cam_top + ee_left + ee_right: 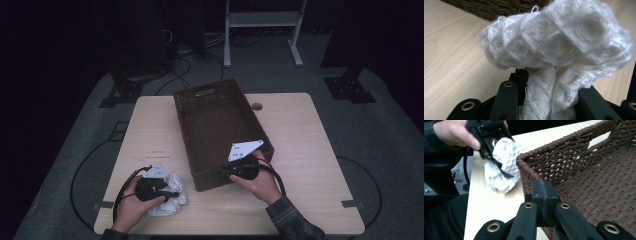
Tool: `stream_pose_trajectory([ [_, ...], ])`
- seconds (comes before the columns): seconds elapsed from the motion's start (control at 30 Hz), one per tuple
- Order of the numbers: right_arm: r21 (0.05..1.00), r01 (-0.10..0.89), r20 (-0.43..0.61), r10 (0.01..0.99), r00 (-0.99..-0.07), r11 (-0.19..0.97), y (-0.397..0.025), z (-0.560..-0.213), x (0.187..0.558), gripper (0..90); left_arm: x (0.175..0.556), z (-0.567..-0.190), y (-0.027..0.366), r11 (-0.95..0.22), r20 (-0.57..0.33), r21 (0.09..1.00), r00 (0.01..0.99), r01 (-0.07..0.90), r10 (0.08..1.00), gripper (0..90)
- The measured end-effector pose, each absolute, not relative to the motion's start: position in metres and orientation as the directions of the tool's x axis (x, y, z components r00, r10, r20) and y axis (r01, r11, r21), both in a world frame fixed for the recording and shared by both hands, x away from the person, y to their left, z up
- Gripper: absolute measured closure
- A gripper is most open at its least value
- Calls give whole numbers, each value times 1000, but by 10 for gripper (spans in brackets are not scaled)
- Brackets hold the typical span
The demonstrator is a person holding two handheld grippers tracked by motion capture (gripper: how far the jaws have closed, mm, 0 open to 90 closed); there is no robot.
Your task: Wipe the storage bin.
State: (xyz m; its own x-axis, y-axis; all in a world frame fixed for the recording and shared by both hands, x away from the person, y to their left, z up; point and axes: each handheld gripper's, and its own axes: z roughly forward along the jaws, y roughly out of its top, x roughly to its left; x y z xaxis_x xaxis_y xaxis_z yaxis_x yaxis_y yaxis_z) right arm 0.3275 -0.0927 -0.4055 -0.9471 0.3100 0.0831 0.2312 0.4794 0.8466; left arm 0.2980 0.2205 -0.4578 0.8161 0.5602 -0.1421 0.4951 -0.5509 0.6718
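A crumpled white textured cloth (170, 202) (554, 45) lies at the table's near left, and my left gripper (172, 192) (546, 92) is shut on a fold of it. The right gripper view shows that cloth (504, 165) bulging out of the left gripper (491, 147) just beside the basket's corner. A brown woven basket (215, 87) (564, 142) stands empty in the middle of the table. My right gripper (227, 172) (543, 192) is shut with nothing between its jaws, right at the basket's near wall.
The light wooden table (300, 130) has bare room right of the basket and a round cable hole (256, 106) behind it. Cables trail from both grippers over the near edge. Dark floor and a white stand (262, 20) lie beyond the table.
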Motion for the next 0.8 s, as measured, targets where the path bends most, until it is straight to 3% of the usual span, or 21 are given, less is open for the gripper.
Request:
stream_pose_trajectory([
  [0.13,840,234,81,314,-946,489,-93,-404,327,849,298,-458,221,-555,-141,670,818,493,557,676],
  [0.47,860,256,57,415,-908,442,-161,-390,328,676,299,-458,222,-554,-140,670,817,495,560,675],
  [0.8,857,293,43,508,-860,424,-211,-396,343,559,299,-458,223,-548,-144,670,812,501,566,675],
])
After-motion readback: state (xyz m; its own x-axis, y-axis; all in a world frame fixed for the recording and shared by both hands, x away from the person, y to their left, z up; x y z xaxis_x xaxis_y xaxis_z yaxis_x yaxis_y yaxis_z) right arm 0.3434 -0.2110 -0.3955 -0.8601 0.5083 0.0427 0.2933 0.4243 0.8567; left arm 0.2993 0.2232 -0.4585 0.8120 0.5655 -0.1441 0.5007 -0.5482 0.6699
